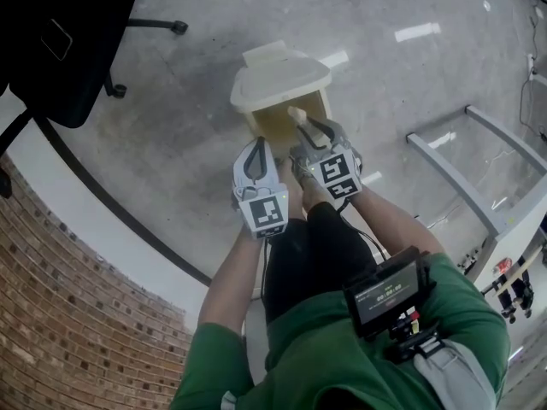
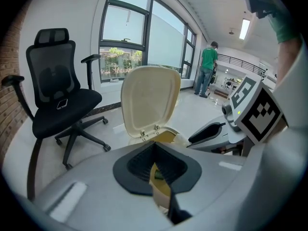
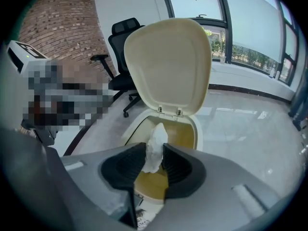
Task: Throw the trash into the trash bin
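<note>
The right gripper [image 3: 154, 153] grasps a wad of white tissue [image 3: 156, 137] between its jaws, with the wad's upper end projecting past the tips. The tissue is positioned above the open mouth of the cream trash bin [image 1: 256, 88]. The bin lid [image 3: 168, 66] stands raised. The left gripper [image 2: 154, 147] is clenched tip to tip, just beside the right gripper.

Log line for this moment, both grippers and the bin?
right gripper: shut on crumpled tissue, above trash bin | left gripper: fingers together, nothing clearly held | lid: up | tissue not yet dropped
</note>
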A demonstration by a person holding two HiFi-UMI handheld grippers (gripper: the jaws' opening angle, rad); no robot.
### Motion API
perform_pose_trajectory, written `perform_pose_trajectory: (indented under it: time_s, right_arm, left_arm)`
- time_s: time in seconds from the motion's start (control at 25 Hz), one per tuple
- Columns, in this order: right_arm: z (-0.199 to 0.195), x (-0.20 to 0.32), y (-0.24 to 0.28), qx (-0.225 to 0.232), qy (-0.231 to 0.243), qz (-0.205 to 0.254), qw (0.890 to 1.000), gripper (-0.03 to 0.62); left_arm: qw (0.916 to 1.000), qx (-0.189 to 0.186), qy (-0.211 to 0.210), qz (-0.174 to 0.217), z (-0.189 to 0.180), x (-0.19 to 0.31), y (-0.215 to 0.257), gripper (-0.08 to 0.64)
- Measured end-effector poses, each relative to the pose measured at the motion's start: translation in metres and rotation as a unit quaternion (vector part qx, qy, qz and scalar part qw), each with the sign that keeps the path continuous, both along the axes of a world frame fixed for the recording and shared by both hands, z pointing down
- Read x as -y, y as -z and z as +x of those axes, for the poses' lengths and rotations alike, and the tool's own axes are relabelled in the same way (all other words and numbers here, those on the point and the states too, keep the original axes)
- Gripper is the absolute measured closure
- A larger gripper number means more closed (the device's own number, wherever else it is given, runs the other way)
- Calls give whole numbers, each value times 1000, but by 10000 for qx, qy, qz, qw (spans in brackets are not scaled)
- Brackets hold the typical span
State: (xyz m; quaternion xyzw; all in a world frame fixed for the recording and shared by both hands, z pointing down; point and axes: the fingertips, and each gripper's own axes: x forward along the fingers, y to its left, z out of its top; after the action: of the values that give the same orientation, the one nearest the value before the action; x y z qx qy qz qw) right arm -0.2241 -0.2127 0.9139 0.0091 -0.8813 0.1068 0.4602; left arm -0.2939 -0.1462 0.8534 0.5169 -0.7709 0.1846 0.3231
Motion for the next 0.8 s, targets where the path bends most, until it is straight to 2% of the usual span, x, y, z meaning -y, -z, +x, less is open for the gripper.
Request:
perform_pose_trajectory:
  time_s: [0.4,0.8]
  right_arm:
    - [-1,-8,-37,-446,161,98,9988,474]
    - [-6,-15,-48,-592,275,-17,9979,448]
  left_arm:
    - [9998,-86,55,-153,3,-9,-32,555]
    - [9997,-109,125,-167,-1,-15,-35,555]
